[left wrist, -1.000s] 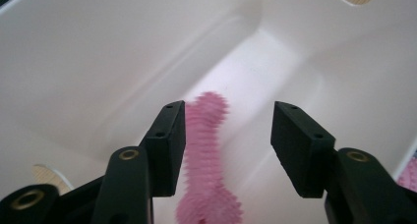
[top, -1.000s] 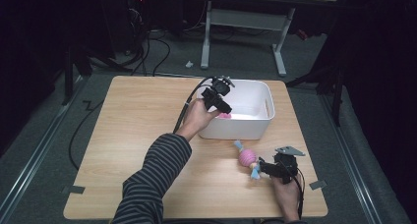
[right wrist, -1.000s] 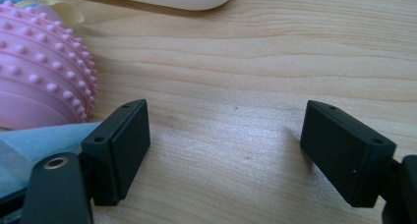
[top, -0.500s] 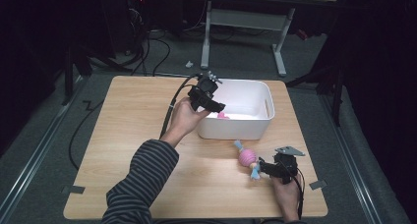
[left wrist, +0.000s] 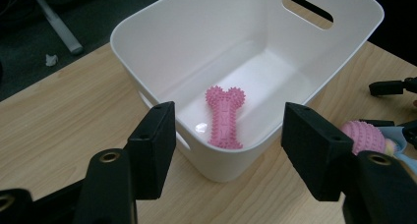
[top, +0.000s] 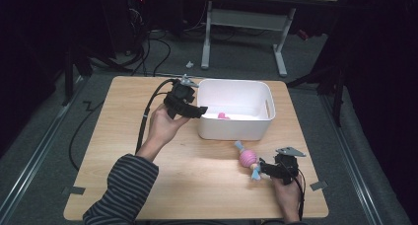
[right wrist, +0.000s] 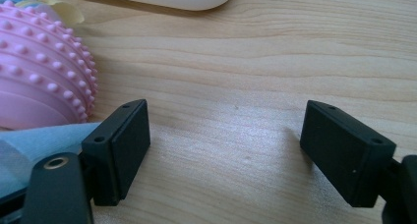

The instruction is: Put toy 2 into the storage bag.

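Note:
A white bin (top: 236,129) stands at the table's far middle, and a pink spiked bone toy (top: 223,116) lies flat on its floor (left wrist: 224,117). My left gripper (top: 198,111) hovers just outside the bin's left wall, open and holding nothing (left wrist: 228,135). A pink spiked ball toy with pale blue ends (top: 248,158) lies on the wood in front of the bin. My right gripper (top: 260,168) rests low on the table just right of the ball, open (right wrist: 221,140). The ball (right wrist: 39,71) sits beside its left jaw, outside the gap.
The wooden table (top: 128,136) is bare on its left half and along the front edge. A black cable (top: 148,111) trails from the left gripper across the table. The bin has a handle slot (left wrist: 307,7) in its far wall.
My left gripper has pulled back leftward from over the bin to just outside its left wall. The pink bone stays in the bin. The right gripper has not moved.

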`<state>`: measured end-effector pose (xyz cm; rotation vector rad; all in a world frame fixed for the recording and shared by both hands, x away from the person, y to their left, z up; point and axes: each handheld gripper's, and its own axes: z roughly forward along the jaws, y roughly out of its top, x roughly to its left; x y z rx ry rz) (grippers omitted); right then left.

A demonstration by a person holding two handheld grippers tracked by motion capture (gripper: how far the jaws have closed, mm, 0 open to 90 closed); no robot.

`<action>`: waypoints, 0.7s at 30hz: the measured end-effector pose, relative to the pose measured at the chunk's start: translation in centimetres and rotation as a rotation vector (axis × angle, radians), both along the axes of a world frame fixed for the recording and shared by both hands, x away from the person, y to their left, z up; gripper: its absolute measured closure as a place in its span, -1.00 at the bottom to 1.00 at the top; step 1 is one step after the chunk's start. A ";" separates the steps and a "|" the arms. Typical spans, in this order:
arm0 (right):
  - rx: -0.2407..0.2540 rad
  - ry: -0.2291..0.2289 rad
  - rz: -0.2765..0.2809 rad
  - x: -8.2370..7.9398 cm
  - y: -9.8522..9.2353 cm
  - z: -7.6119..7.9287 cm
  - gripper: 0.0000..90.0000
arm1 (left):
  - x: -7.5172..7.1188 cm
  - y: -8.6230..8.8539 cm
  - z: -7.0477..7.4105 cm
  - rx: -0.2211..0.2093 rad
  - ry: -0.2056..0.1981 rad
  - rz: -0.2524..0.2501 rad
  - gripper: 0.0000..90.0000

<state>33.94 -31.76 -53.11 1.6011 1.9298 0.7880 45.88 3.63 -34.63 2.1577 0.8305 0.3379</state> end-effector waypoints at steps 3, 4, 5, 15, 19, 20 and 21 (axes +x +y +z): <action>0.000 0.000 0.000 0.0 0.0 0.0 -0.58 | -0.4 0.9 -0.1 -0.016 -0.010 0.011 -0.14; 0.000 0.000 0.000 0.0 0.0 0.0 -0.58 | -0.6 1.3 -0.2 -0.033 -0.009 0.010 -0.14; 0.000 0.000 0.000 0.0 0.0 0.0 -0.58 | -0.7 1.6 -0.2 -0.045 -0.007 0.012 -0.14; 0.001 0.001 -0.001 0.0 0.0 0.0 -0.58 | -2.5 4.5 -1.3 -0.077 -0.011 0.038 -0.15; 0.003 -0.001 -0.002 0.0 0.0 0.0 -0.58 | -3.0 5.5 -1.6 -0.093 -0.011 0.050 -0.17; 0.003 -0.001 -0.002 0.0 0.0 0.0 -0.58 | -3.2 5.7 -1.7 -0.094 -0.012 0.054 -0.17; 0.002 -0.001 -0.002 0.0 0.0 0.0 -0.58 | -3.3 5.9 -1.8 -0.101 -0.014 0.058 -0.17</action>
